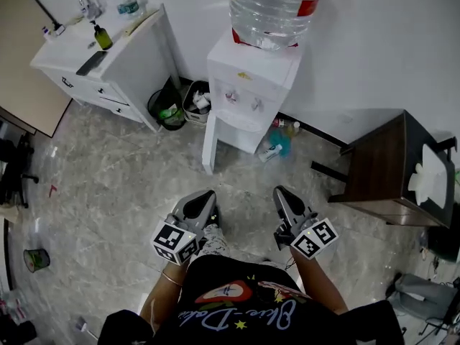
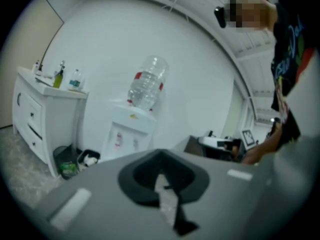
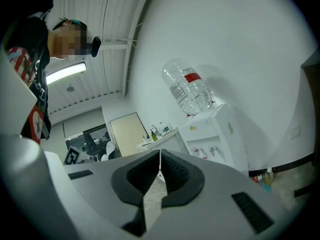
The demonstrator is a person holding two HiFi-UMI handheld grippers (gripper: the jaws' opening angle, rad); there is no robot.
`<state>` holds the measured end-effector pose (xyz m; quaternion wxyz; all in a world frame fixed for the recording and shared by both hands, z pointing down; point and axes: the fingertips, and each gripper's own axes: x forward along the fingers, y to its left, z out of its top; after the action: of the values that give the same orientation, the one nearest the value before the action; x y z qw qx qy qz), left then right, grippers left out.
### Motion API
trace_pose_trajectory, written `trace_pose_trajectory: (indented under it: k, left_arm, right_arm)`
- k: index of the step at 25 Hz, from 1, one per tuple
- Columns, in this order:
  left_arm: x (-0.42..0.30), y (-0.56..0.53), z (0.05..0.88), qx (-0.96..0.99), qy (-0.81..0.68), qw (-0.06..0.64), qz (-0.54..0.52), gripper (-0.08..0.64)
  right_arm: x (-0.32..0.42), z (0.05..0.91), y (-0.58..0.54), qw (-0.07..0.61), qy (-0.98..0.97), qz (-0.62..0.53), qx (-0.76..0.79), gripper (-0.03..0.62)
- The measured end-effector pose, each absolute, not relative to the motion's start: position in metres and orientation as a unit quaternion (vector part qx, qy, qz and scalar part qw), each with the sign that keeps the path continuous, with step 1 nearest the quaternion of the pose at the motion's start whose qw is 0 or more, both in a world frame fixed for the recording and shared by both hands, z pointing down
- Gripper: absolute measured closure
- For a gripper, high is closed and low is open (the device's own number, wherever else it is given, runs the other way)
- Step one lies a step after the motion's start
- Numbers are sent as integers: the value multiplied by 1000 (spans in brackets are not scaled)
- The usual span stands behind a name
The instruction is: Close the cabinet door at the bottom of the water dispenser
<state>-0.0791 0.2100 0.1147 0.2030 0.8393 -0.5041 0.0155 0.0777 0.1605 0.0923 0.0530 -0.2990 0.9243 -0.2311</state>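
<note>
The white water dispenser (image 1: 248,85) stands against the far wall with a large clear bottle (image 1: 273,6) upside down on top. Its bottom cabinet door (image 1: 210,146) stands swung out toward me on the left side of the base. My left gripper (image 1: 203,198) and right gripper (image 1: 282,192) are held close to my body, well short of the dispenser, both shut on nothing. In the left gripper view the dispenser (image 2: 127,134) is ahead beyond the shut left gripper (image 2: 161,176). The right gripper view shows the dispenser (image 3: 215,134) past the shut right gripper (image 3: 159,159).
A white drawer unit (image 1: 108,56) with bottles on top stands at the left. Two waste bins (image 1: 169,110) sit between it and the dispenser. Small bottles (image 1: 277,146) lie on the floor by the dispenser's right. A dark wooden side table (image 1: 392,167) with a tissue box (image 1: 431,175) is at right.
</note>
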Motion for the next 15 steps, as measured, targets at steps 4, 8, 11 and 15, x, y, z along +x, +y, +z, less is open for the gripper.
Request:
trace_pose_trajectory:
  k: [4,8,11,15]
  left_arm:
    - [-107,165,132,857,-470,210,38,561]
    - [-120,126,169,859,-456,228,43,561]
    - [-129,102,209,848,-471,239,49,561]
    - [-141,78,274,824,-505,250,55,561]
  right_arm:
    - [22,106,120,54,921,-250,-294,575]
    - [-12,138,82,51,920,-255,-293,575]
    - [-24,177,63,33,920,-262,-289,575]
    - [-32,244,42,3,925,-264,-275,575]
